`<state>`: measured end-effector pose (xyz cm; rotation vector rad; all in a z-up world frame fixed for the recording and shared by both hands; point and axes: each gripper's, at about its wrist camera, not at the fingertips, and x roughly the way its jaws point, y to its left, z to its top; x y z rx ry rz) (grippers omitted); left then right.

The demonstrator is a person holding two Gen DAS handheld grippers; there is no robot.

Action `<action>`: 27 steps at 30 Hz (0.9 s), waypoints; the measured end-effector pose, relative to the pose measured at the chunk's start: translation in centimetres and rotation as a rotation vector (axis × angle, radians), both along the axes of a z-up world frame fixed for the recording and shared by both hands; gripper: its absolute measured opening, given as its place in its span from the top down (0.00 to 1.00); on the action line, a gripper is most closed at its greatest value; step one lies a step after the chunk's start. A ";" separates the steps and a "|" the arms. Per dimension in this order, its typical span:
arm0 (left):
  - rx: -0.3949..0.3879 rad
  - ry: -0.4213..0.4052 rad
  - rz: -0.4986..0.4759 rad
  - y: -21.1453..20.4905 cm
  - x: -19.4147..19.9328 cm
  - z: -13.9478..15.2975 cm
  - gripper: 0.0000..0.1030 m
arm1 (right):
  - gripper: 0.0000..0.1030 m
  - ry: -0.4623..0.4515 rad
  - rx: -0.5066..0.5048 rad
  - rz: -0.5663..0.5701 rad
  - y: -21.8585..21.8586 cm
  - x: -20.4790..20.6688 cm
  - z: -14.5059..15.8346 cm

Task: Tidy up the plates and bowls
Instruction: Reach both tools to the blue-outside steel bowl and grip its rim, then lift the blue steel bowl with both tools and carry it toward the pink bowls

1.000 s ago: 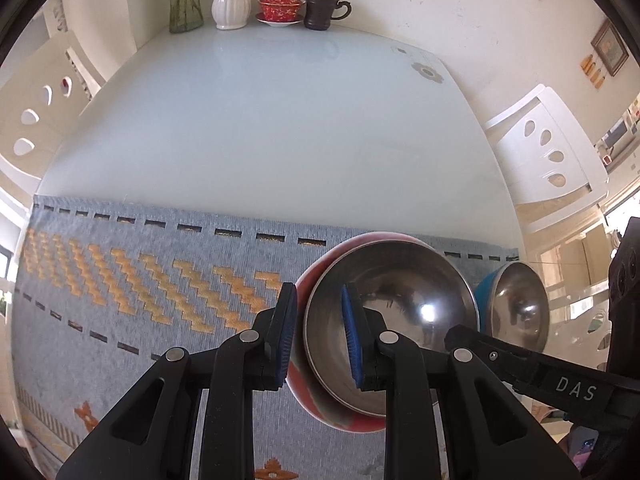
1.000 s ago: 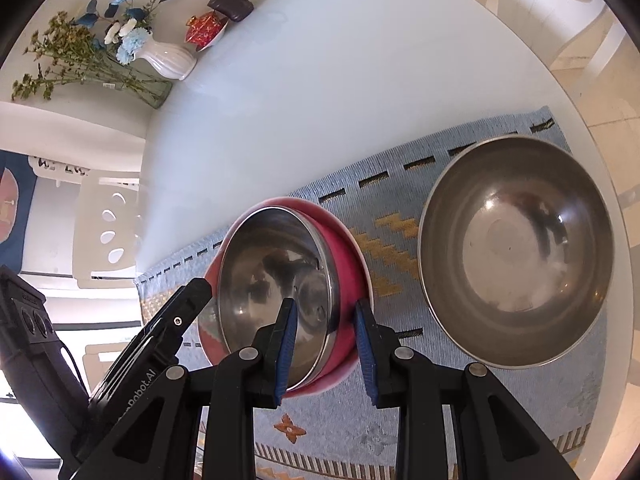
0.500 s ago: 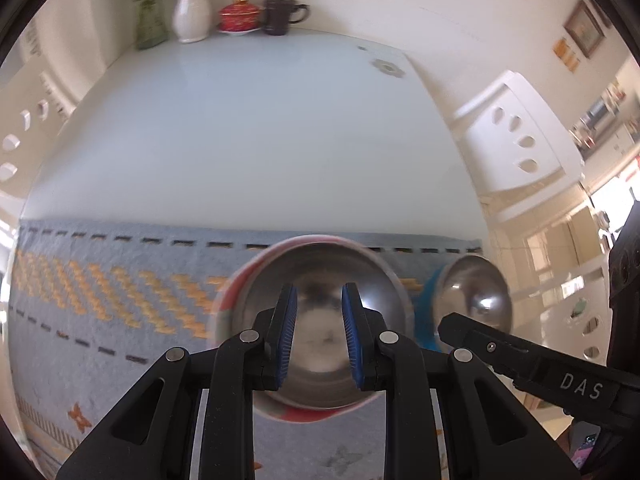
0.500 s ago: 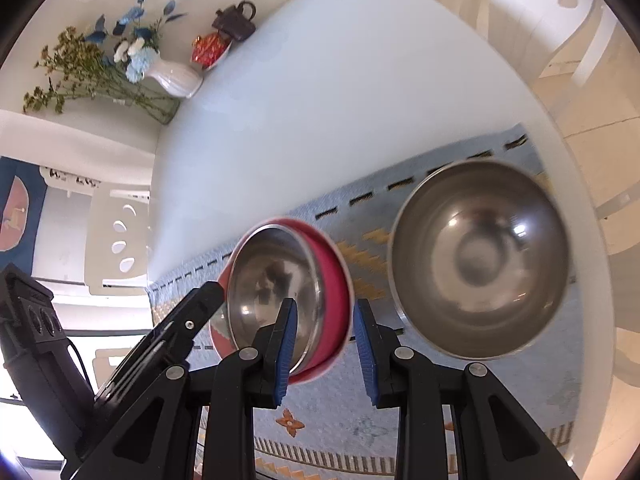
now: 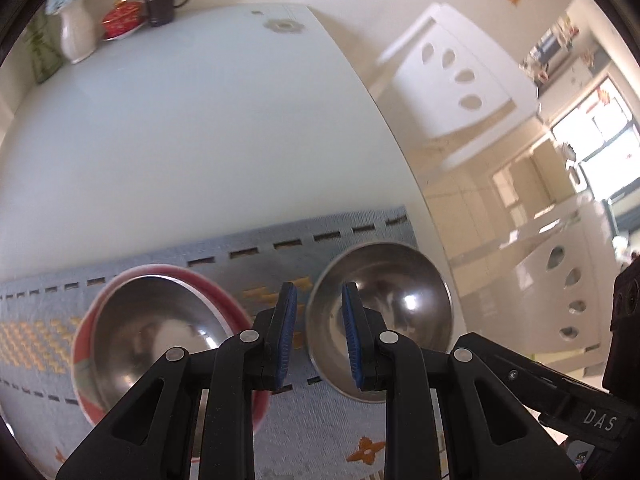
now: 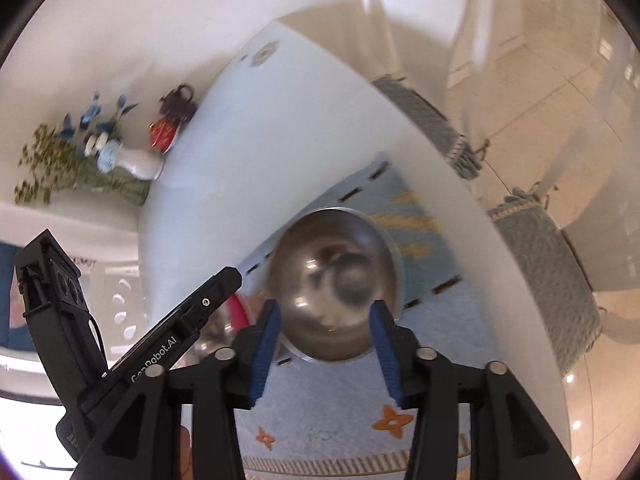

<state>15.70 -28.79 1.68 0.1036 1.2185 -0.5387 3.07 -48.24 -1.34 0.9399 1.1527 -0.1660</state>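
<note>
While straddling steel bowl [image 6: 334,284], right hand-held gripper [image 6: 324,350] open, nearer; left hand-held gripper [image 5: 318,336] open, empty.

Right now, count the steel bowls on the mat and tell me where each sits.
2. One steel bowl sits nested in the red bowl on the mat's left; the other steel bowl sits alone near the mat's right end. More may lie out of frame.

On the placemat [image 5: 352,236], a steel bowl [image 5: 152,332] sits nested in a plate [image 5: 224,304] left of the left gripper [image 5: 318,330] jaws. A second steel bowl [image 5: 396,300] lies just right of them, and ahead between the right gripper [image 6: 324,342] jaws. A vase [image 5: 76,36] and teapot [image 5: 162,2] stand far ahead on the table [image 5: 200,120].
</note>
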 end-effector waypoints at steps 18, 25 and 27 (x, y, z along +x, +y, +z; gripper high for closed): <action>0.024 -0.073 -0.137 -2.7 0.2 -1.1 0.77 | 0.56 0.073 0.124 -0.002 -1.1 0.6 -6.4; -0.029 -0.004 -0.187 -3.5 0.8 -2.4 0.78 | 0.56 0.067 0.128 0.002 -1.3 1.0 -6.8; -0.020 0.012 -0.181 -3.6 1.0 -3.1 0.80 | 0.56 0.071 0.133 0.003 -1.3 1.0 -7.2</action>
